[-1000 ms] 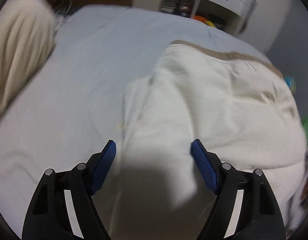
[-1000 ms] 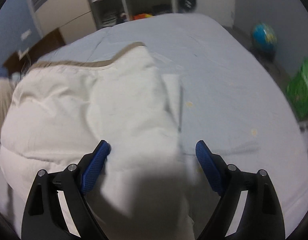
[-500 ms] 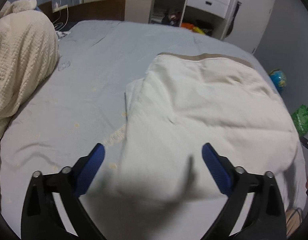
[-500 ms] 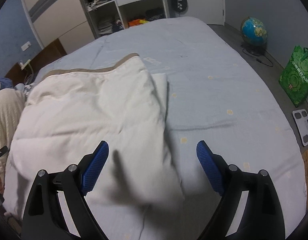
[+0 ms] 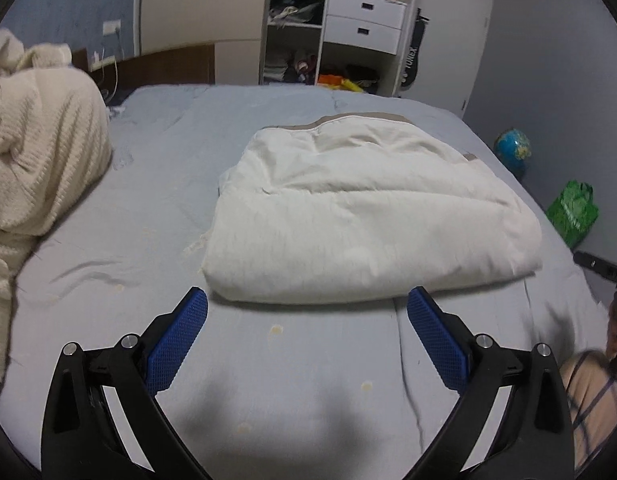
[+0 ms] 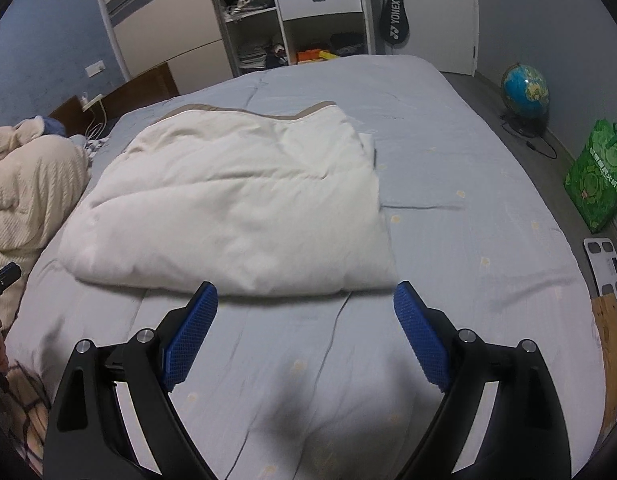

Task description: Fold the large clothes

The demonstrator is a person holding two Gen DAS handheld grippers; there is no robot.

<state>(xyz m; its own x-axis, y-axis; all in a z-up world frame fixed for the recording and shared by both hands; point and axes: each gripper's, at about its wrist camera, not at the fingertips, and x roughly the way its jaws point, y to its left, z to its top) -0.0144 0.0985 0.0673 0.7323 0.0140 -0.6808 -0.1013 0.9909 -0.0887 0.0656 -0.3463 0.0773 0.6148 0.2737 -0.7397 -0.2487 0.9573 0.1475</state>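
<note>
A folded cream-white padded garment with a tan edge point(image 5: 360, 216) lies flat in the middle of the light blue bed point(image 5: 156, 208); it also shows in the right wrist view point(image 6: 236, 208). My left gripper point(image 5: 307, 304) is open and empty, hovering above the bed just in front of the garment's near edge. My right gripper point(image 6: 305, 296) is open and empty, likewise just short of the near edge. Neither touches the cloth.
A heap of cream knitted blanket point(image 5: 36, 160) sits at the bed's left side. A white shelf unit with drawers point(image 5: 360, 28) stands behind the bed. A globe point(image 6: 524, 88), a green bag point(image 6: 596, 176) and a white scale point(image 6: 604, 264) are on the floor at right.
Both grippers pulled back and up from over the garment to short of its near edge. The garment stays folded on the bed.
</note>
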